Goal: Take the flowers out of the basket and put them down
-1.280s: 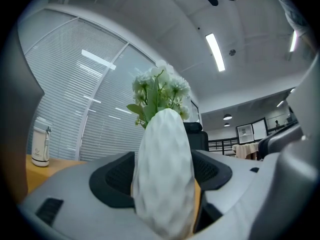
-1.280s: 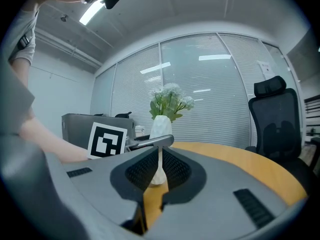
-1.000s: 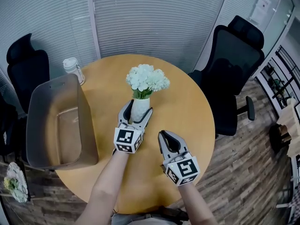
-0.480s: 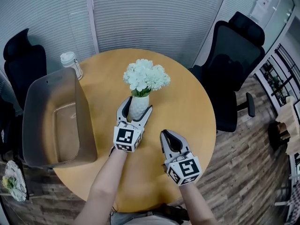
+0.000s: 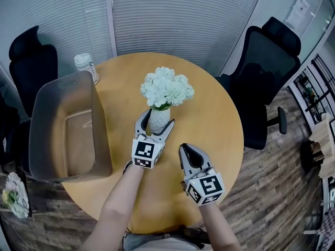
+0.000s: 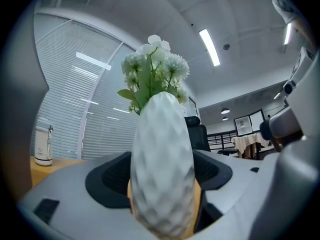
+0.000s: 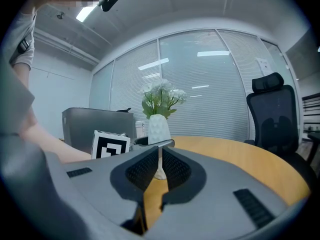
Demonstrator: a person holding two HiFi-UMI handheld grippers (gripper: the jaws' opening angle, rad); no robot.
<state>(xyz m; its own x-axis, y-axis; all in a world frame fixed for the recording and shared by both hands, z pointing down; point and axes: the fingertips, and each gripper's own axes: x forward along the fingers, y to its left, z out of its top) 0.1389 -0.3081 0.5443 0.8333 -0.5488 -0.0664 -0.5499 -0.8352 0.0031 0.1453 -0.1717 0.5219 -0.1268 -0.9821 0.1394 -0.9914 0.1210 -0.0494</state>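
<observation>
A bunch of white flowers stands in a white textured vase at the middle of the round wooden table. My left gripper reaches in from the near side and is shut on the vase's lower body. In the left gripper view the vase fills the gap between both pads, with the flowers above. The grey basket stands at the table's left and looks empty. My right gripper rests shut and empty near the front. From there the vase is seen ahead.
A small bottle with a white lid stands at the table's far left, behind the basket. Black office chairs stand at the right and far left. Window blinds close off the back. Wooden floor lies beyond the table's edge.
Only the head view has shifted a little. The left gripper stays closed round the vase and the right gripper stays where it was.
</observation>
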